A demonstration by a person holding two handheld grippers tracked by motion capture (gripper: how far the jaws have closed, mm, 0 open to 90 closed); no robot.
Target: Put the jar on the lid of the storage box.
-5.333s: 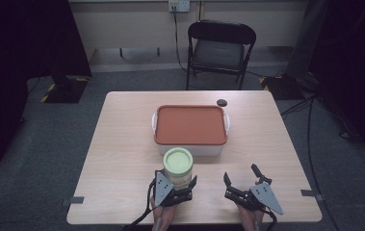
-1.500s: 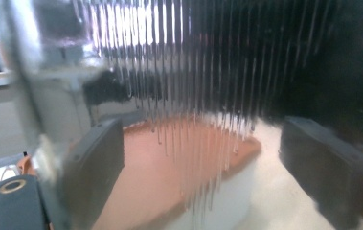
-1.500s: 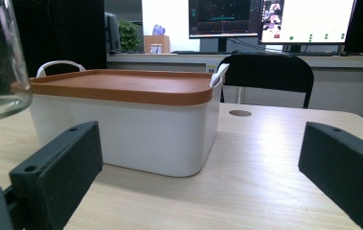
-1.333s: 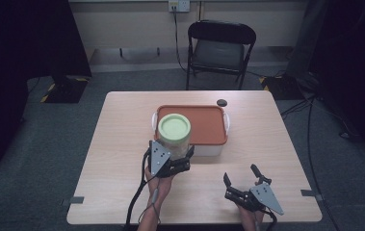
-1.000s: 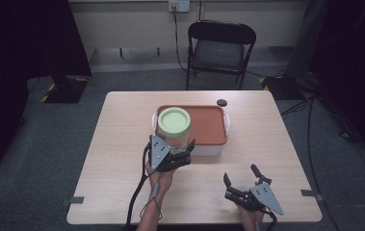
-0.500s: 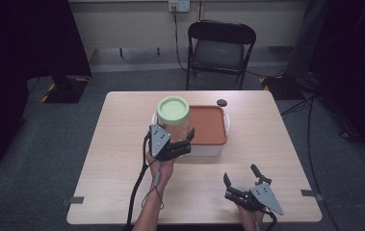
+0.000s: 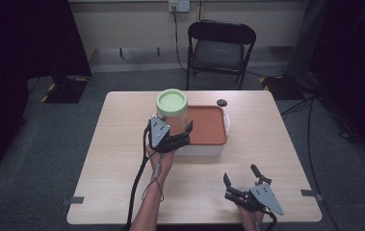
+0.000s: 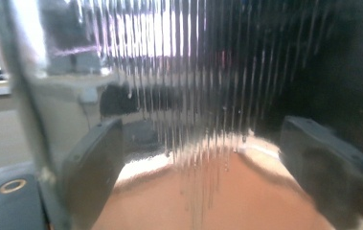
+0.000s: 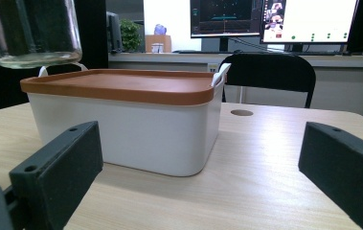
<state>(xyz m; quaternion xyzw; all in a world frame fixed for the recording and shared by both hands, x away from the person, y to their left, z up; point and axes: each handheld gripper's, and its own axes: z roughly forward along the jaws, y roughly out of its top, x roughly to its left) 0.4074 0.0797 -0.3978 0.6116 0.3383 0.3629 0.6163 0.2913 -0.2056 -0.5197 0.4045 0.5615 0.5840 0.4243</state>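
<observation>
I've got the left gripper (image 7: 176, 138) up off the table, its jaws closed around the jar (image 7: 171, 111), a clear ribbed glass one with a pale green lid (image 7: 172, 101). From the high view the jar sits upright in the grip, held over the near-left corner of the box (image 7: 204, 144). In the left gripper view the ribbed glass (image 8: 188, 81) is right up against the lens, with a black jaw pressed to each side of it and the orange of the box's lid showing through below.

The box is a white tub with an orange lid (image 7: 208, 124) on top, near the middle of the table (image 7: 112, 168). From the right gripper view I see the jar's base (image 9: 30, 33) hanging clear above the lid's (image 9: 121, 86) left end, not touching it. White handles stick up at both ends of the box (image 9: 131, 129).

My right gripper (image 7: 241, 182) rests low at the near-right part of the table, jaws spread wide and holding nothing, well apart from the box. Its own view looks across the wood at the box's side.

A small dark disc (image 7: 222, 102) lies on the table just beyond the box's far-right corner. A black folding chair (image 7: 218, 48) stands past the far edge.
</observation>
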